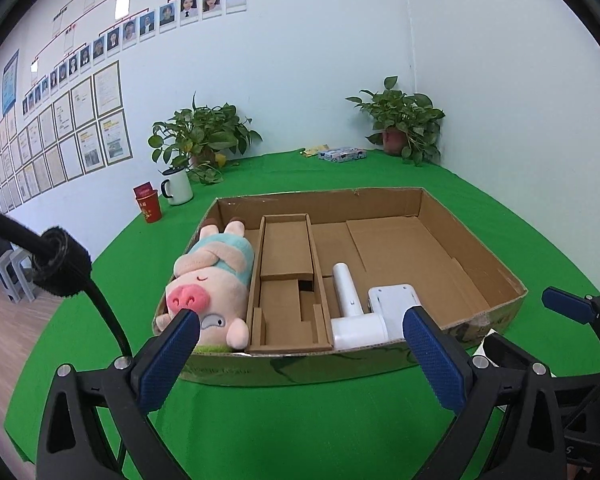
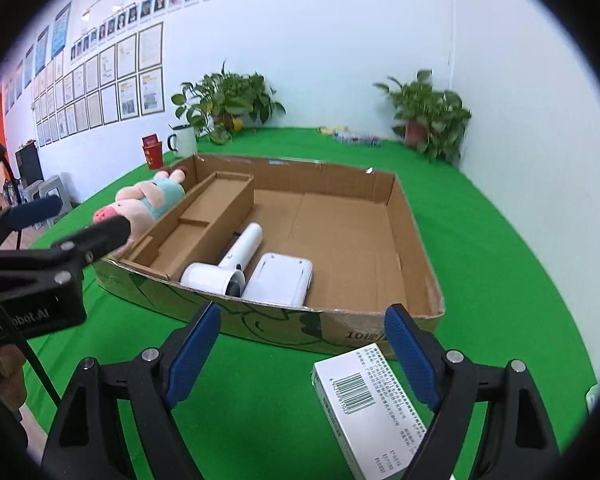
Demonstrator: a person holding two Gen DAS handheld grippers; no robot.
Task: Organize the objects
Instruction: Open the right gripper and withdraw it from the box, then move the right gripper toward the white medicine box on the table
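Left gripper (image 1: pixel 300 344): fingers spread, holding nothing, hovering just near of the cardboard tray (image 1: pixel 512 280). Right gripper (image 2: pixel 302 346): also spread and empty, low over the green cloth (image 2: pixel 500 240), with a white barcoded box (image 2: pixel 364 404) lying on the cloth between its fingers, outside the tray at its near right.

In the tray: plush pig (image 1: pixel 208 284) in the left compartment, white hair dryer (image 2: pixel 230 260) and white flat device (image 2: pixel 280 280) side by side at the near edge. Narrow middle insert (image 1: pixel 286 280) empty.

Judgement: three items stowed; barcoded box remains, likely next.
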